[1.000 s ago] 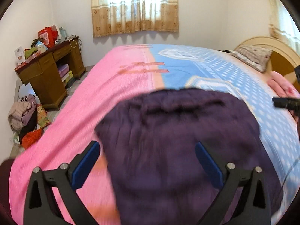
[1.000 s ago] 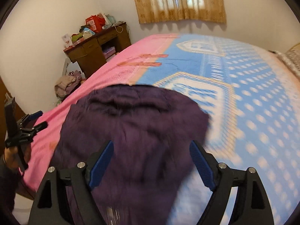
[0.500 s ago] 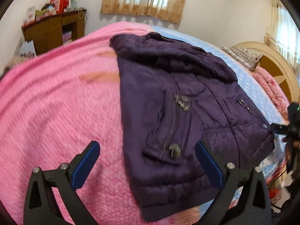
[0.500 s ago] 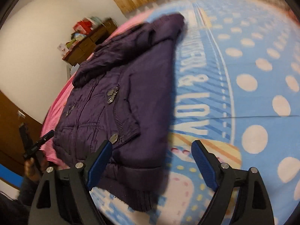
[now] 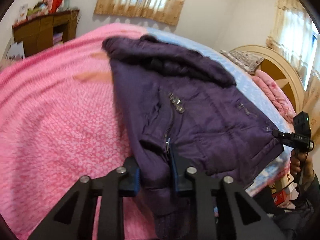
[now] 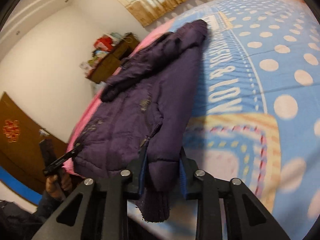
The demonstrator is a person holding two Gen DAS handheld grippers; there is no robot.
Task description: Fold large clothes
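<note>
A dark purple padded jacket [image 5: 196, 110] lies front up on the bed, its hood toward the far side and its hem at the near edge. My left gripper [image 5: 155, 172] is shut on the jacket's left hem corner. My right gripper [image 6: 163, 173] is shut on the jacket's [image 6: 152, 100] right hem corner, where the ribbed hem hangs down over the bed's edge. The right gripper also shows in the left wrist view [image 5: 296, 138], and the left gripper in the right wrist view [image 6: 62, 158].
The bed carries a pink blanket [image 5: 50, 120] on the left and a blue dotted one [image 6: 270, 80] on the right. A brown desk [image 5: 44, 32] with clutter stands by the far wall. A headboard [image 5: 280, 70] and a pillow [image 5: 244, 60] are at the right.
Both grippers have moved down to the jacket's hem corners and gone from wide open to shut on the fabric. The jacket now lies spread with its front up.
</note>
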